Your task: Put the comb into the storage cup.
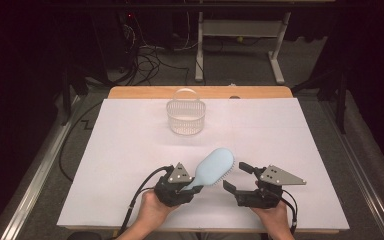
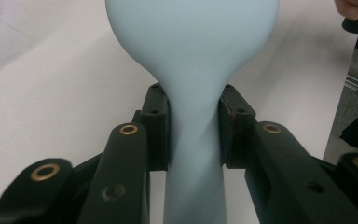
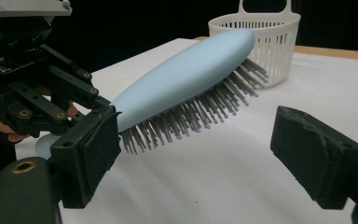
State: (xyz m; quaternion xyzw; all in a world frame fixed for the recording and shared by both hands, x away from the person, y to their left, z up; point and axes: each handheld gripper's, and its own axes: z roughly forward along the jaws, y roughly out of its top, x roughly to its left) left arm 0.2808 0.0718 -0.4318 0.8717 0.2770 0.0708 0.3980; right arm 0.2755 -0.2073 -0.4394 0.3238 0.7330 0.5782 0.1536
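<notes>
A pale blue hairbrush (image 1: pixel 213 167) with grey bristles is held above the white table sheet (image 1: pixel 130 150), head pointing up and to the right. My left gripper (image 1: pixel 189 189) is shut on its handle (image 2: pixel 195 140), pads pressed on both sides. In the right gripper view the hairbrush (image 3: pixel 186 79) hangs bristles down, clear of the sheet. My right gripper (image 1: pixel 235 176) stands open just right of the brush head, with nothing between its jaws. My right gripper (image 3: pixel 200 154) has its pads (image 3: pixel 314 151) wide apart.
A white slatted plastic basket (image 1: pixel 185 116) with a loop handle stands at the far middle of the sheet, and the basket (image 3: pixel 261 37) rises behind the brush head. A wooden table edge (image 1: pixel 200 92) shows beyond it. Cables and table legs lie on the floor behind.
</notes>
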